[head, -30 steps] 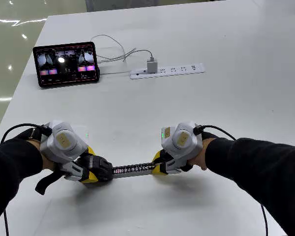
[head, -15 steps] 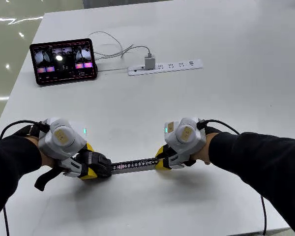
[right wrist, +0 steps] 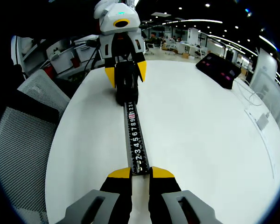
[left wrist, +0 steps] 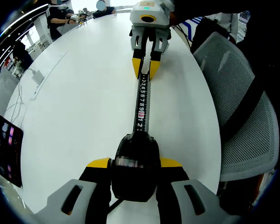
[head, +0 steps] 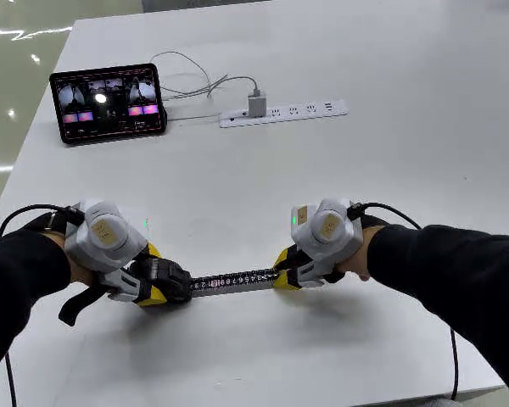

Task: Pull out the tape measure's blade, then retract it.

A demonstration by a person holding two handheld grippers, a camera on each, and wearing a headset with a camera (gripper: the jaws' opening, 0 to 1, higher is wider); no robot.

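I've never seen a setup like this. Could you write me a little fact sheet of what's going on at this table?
Surface: white table
Left gripper: fingers closed around the tape measure
Right gripper: fingers pinching the end of the blade
Blade state: pulled out, stretched straight between the two grippers
Far side: tablet with its screen lit; power strip with a charger plugged in

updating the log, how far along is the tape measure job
Done: the left gripper is shut on the tape measure case, the right gripper is shut on the blade tip, and a numbered stretch of blade is out between them. In hand: apparently the pull-out. Left: any further pulling, then retracting the blade into the case.
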